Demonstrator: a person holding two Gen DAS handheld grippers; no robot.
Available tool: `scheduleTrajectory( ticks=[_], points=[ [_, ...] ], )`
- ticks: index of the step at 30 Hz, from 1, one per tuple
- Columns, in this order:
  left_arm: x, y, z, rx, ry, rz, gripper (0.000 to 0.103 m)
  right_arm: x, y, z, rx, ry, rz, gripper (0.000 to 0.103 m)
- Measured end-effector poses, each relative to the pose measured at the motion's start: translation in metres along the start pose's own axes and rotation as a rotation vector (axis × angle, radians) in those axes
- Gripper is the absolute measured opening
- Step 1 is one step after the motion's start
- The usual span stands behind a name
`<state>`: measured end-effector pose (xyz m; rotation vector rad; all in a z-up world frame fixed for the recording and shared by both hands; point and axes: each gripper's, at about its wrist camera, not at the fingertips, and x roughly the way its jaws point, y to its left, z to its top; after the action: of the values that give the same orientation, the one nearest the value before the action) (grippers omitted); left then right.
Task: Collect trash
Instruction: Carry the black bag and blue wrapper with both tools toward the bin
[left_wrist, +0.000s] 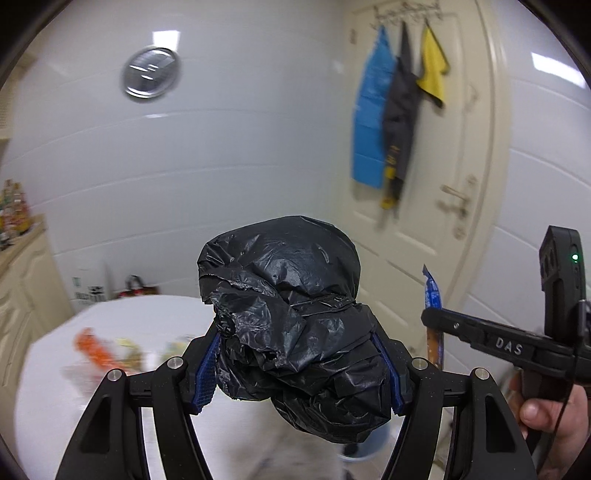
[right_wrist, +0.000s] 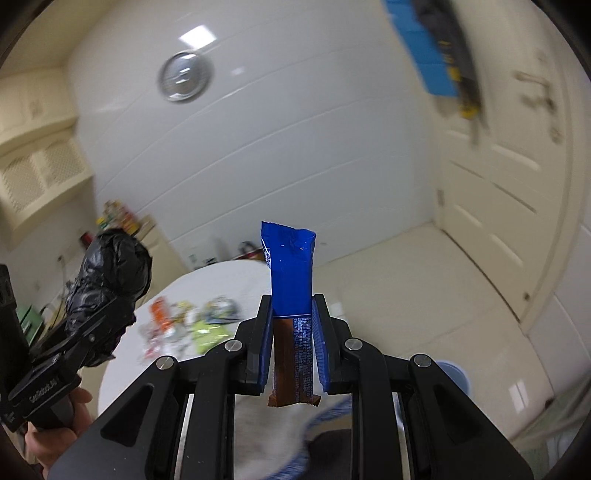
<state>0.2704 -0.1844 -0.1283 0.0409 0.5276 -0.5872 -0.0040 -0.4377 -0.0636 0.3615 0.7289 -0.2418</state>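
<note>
the left gripper (left_wrist: 301, 354) is clamped on a crumpled black trash bag (left_wrist: 284, 302), its blue pads pressing the bunched plastic from both sides while the bulk of the bag balloons up above the fingertips and hangs a little below them. the right gripper (right_wrist: 292, 332) has its fingers drawn in tight on a blue and brown snack wrapper (right_wrist: 290, 273), which stands upright between the pads, blue end up and brown crimped end hanging beneath. in the left wrist view the right gripper reaches in from the right edge with the wrapper seen edge-on in it, and a hand (left_wrist: 550, 417) grips its handle; the two tools are near each other but apart. both are held up in the air over the near edge of a round white table (right_wrist: 122, 373). farther off on that table lies a blurred scatter of more wrappers (right_wrist: 188, 321), orange, yellow-green and white. beyond it is a white panelled wall with a round silver vent (left_wrist: 151, 72), and to the right a cream door (left_wrist: 443, 229) with blue, dark and yellow cloths hanging from hooks (left_wrist: 373, 118).
</note>
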Motion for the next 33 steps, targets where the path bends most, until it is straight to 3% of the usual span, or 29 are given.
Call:
scheduleTrajectory(
  ticks=[9,16,28,31,33],
  points=[
    [0.063,-0.030,0.002,0.071,0.134,-0.131,0.066,-0.011,-0.108,-0.007,0.162,0.006,-0.148,0.020],
    [0.130,-0.042,-0.004,0.075,0.305,-0.192,0.066,0.023,-0.164,-0.019,0.244,0.086,-0.202,0.020],
    [0.229,-0.041,-0.015,0.080,0.524,-0.233,0.066,0.078,-0.226,-0.041,0.352,0.192,-0.226,0.020],
    [0.267,-0.054,-0.010,0.101,0.589,-0.233,0.069,0.093,-0.238,-0.048,0.377,0.222,-0.235,0.023],
    [0.285,-0.056,-0.010,0.117,0.622,-0.213,0.076,0.102,-0.245,-0.053,0.388,0.247,-0.254,0.023]
  ],
)
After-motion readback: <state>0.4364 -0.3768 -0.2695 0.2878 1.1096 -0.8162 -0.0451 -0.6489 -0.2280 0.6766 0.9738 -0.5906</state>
